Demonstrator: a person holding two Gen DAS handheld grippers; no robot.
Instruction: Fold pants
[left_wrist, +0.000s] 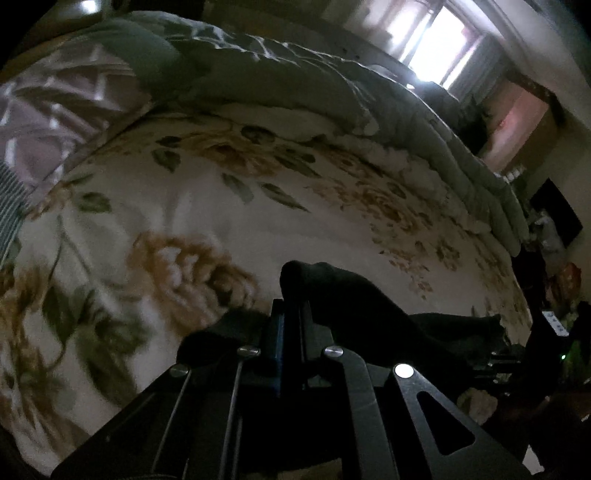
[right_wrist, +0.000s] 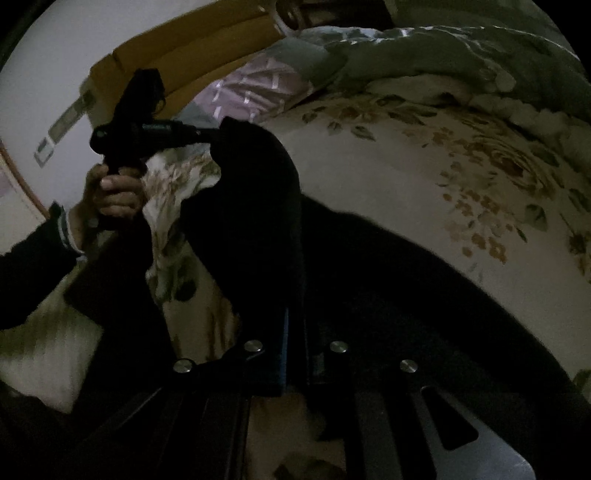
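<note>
Dim room. Black fabric pants (right_wrist: 258, 206) are lifted off a bed covered w/ a cream sheet printed in tan roses and green leaves (left_wrist: 207, 206). Both grippers are clenched on the cloth.

Left wrist view: left gripper (left_wrist: 291, 295), black metal w/ a blue pad, has its jaws pressed together w/ a fold of the pants pinched between them. Dark cloth bunches above the tips and drapes down to the right, trailing toward the near right edge of the bed, where part of the other black tool shows faintly. Sheet blurred at near left.

Right wrist view: right gripper (right_wrist: 295, 295) likewise has its jaws closed tight on a dark edge of the pants, which run up and left from its tips to the left gripper, seen here from outside at far left. There the left gripper's tips bite the top corner of the cloth, and a bare hand (right_wrist: 116, 195) w/ a dark sleeve grips its handle below. So the pants hang stretched between the two tools, above the sheet; more black cloth spreads low across the near right, though too dark to tell if it touches the bed.

At the far side of the bed lies a rumpled grey-green quilt (left_wrist: 295, 74); far left of it, a mauve pillow w/ pale criss-cross lines (left_wrist: 48, 125). A bright window (left_wrist: 436, 44) sits far right, beyond the quilt.
</note>
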